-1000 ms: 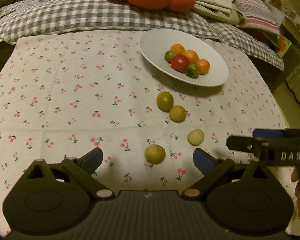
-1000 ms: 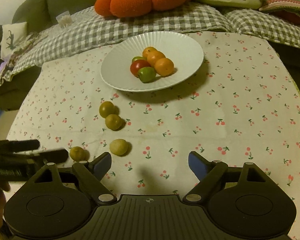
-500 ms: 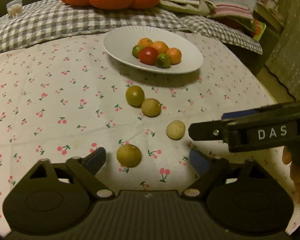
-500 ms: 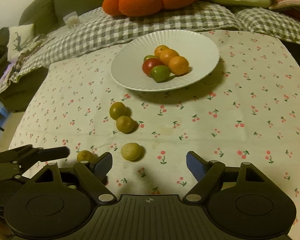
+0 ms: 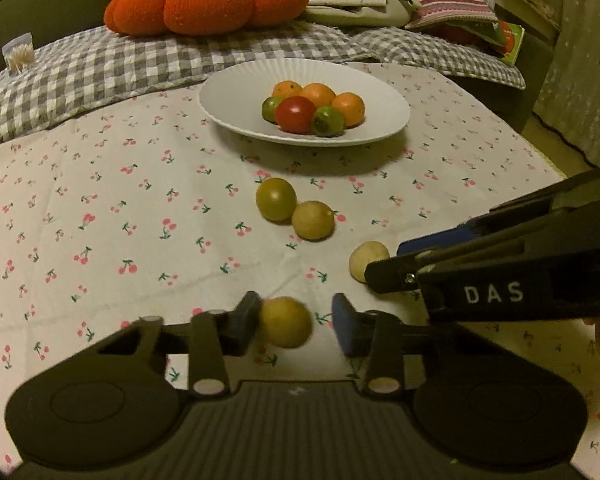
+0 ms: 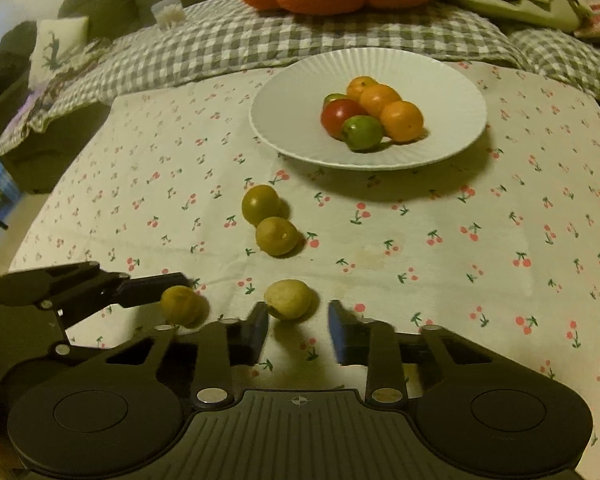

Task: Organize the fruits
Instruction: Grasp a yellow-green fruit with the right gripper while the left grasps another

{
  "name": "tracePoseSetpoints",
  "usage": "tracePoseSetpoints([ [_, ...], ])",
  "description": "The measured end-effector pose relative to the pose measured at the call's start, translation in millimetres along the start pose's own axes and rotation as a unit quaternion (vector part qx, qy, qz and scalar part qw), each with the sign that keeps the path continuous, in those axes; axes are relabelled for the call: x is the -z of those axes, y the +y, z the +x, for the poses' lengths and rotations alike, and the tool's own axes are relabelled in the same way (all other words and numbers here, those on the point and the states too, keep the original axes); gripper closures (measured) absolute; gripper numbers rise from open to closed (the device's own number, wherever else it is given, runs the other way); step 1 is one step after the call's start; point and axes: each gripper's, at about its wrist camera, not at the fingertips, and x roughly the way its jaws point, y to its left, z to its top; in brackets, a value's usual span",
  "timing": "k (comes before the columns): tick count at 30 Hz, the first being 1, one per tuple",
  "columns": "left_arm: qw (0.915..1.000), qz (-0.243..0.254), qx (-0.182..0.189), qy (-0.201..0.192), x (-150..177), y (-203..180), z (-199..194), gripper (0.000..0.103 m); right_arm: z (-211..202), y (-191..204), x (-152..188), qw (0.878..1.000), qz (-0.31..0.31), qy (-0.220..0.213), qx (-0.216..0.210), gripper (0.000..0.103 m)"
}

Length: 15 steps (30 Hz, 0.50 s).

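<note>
Between the parted blue pads of the left gripper [image 5: 294,322] sits a small round yellow-green fruit [image 5: 286,322], touching the left pad, clear of the right. The right gripper [image 6: 298,326], likewise spread, frames a paler yellow round fruit [image 6: 289,299] just ahead of its tips. Both look light, smooth-skinned and likely to roll or bruise, so a gentle squeeze across the widest middle seems best. Further ahead lie a touching pair, an olive-green fruit [image 5: 276,199] and a yellow one [image 5: 313,220]; beyond them the white ribbed plate [image 5: 236,100] holds orange, red and green fruits
</note>
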Motion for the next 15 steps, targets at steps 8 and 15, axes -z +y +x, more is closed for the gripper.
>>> tracePoseSetpoints([
  [8, 0.9996, -0.018, 0.019, -0.008, 1, 15, -3, 0.077, -3, -1, -3, 1.000, -0.002, -0.011, -0.003, 0.088],
  [15, 0.9996, -0.011, 0.023, -0.014, 2, 13, -4, 0.064, -1, -7, -4, 1.000, 0.011, -0.011, -0.026, 0.080],
])
